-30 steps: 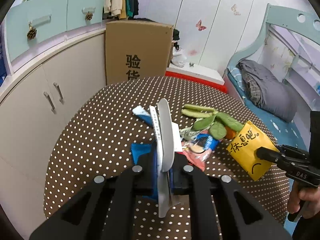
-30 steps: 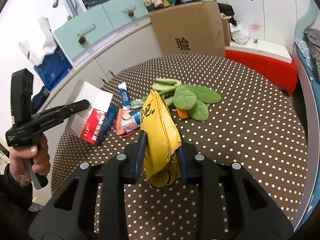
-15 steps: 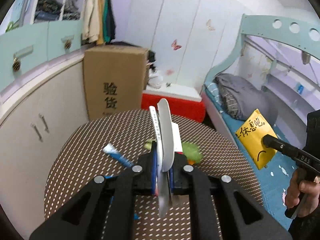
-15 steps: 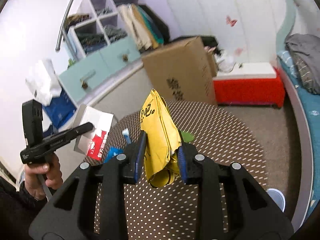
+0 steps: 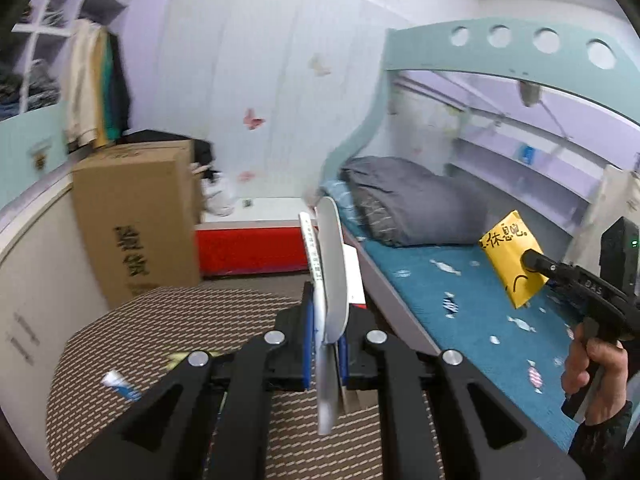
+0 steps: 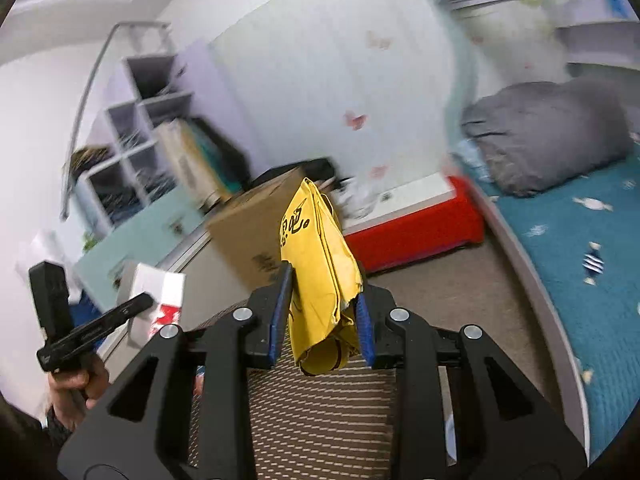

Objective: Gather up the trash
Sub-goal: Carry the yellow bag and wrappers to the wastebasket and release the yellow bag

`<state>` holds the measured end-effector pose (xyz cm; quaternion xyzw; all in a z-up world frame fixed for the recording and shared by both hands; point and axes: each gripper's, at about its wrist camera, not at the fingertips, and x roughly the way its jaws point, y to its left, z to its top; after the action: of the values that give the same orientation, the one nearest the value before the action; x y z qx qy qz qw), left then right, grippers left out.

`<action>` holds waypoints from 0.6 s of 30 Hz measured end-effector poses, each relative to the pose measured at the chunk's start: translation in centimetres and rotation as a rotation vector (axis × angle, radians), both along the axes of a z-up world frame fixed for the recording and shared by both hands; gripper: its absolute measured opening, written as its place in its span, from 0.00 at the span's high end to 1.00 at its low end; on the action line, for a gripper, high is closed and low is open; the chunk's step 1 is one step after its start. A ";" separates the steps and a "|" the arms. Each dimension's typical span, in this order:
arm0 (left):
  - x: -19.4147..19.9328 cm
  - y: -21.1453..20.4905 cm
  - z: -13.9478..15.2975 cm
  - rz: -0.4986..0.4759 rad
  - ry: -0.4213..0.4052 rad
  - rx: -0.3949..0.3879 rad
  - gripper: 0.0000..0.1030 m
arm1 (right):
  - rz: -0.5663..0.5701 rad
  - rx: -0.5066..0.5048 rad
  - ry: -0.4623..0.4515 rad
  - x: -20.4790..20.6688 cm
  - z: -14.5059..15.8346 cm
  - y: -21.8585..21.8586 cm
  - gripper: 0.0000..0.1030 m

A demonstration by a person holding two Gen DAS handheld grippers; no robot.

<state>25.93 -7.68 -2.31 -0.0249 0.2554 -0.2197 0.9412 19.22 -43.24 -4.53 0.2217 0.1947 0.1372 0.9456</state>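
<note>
My left gripper (image 5: 325,344) is shut on a flat white, red and blue carton (image 5: 330,272), held edge-on, high above the dotted round table (image 5: 120,336). The carton also shows in the right wrist view (image 6: 158,300). My right gripper (image 6: 322,328) is shut on a crumpled yellow packet (image 6: 316,264) with black writing, lifted above the table. The packet (image 5: 512,256) and the right gripper (image 5: 532,260) also show at the right of the left wrist view. A blue and white tube (image 5: 120,385) lies on the table.
A tall cardboard box (image 5: 136,220) stands behind the table beside white cabinets (image 5: 28,280). A red and white step (image 5: 252,240) lies by the wall. A bed with a teal sheet (image 5: 460,312) and grey bedding (image 5: 400,204) is at the right.
Both grippers have risen and tilted upward with their loads. The table has dropped low in both views. The other trash on the table has gone out of sight.
</note>
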 end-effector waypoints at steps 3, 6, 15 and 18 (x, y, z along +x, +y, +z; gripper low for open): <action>0.4 -3.1 0.2 -0.059 -0.005 0.001 0.91 | -0.092 0.014 0.020 -0.9 -0.5 -3.3 0.72; 1.2 -6.3 0.0 -0.109 0.006 -0.003 0.91 | -0.165 0.031 0.051 -1.6 -1.5 -5.9 0.72; 3.1 -15.6 -3.4 -0.246 0.095 0.037 0.91 | -0.292 0.071 0.173 -1.8 -7.0 -10.8 0.71; 3.9 -18.3 -5.4 -0.279 0.142 0.061 0.91 | -0.314 0.085 0.215 -1.4 -8.9 -12.0 0.71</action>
<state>29.84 -26.00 -7.71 0.0241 0.3289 -0.3383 0.8814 17.82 -55.25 -13.45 0.3026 0.2516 -0.0281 0.9189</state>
